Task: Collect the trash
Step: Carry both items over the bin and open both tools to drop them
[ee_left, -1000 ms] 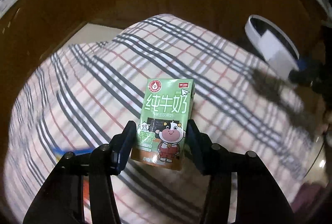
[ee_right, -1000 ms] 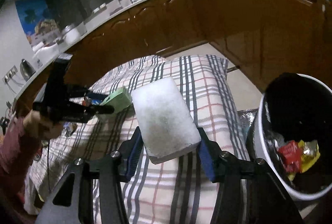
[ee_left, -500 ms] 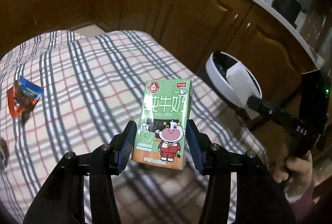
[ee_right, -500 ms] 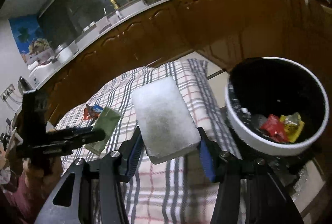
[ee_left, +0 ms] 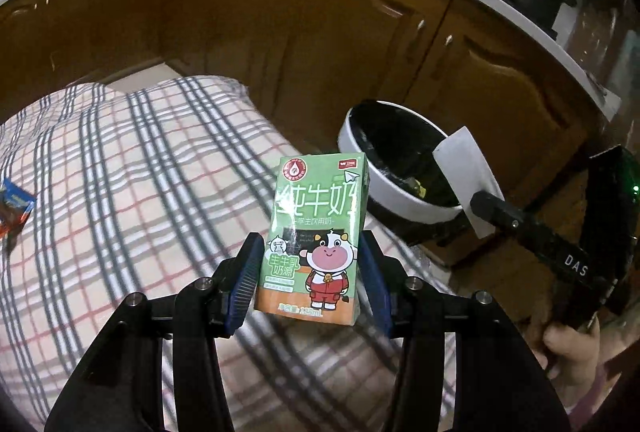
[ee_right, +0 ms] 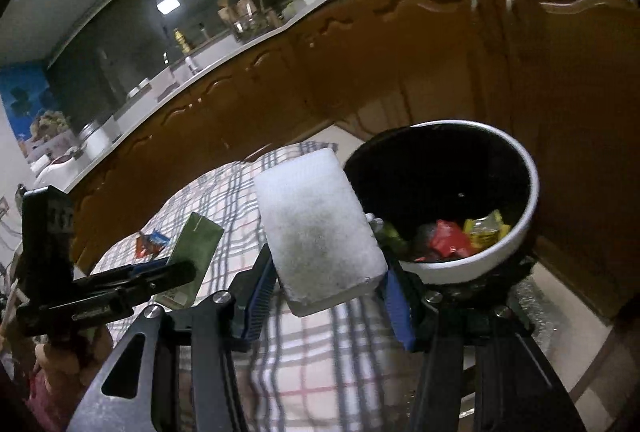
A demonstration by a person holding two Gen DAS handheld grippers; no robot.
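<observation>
While left view hides it, red wrapper [ee_right: 448, 244] in bin [ee_right: 528, 187] — right view only

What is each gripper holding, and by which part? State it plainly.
Left gripper clamps the green milk carton by its lower side faces. Right gripper clamps the white foam block by its lower side edges.

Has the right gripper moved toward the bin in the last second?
Yes. The right gripper, shut on the white sponge, has closed in on the trash bin, whose rim now sits beside the sponge.
</observation>
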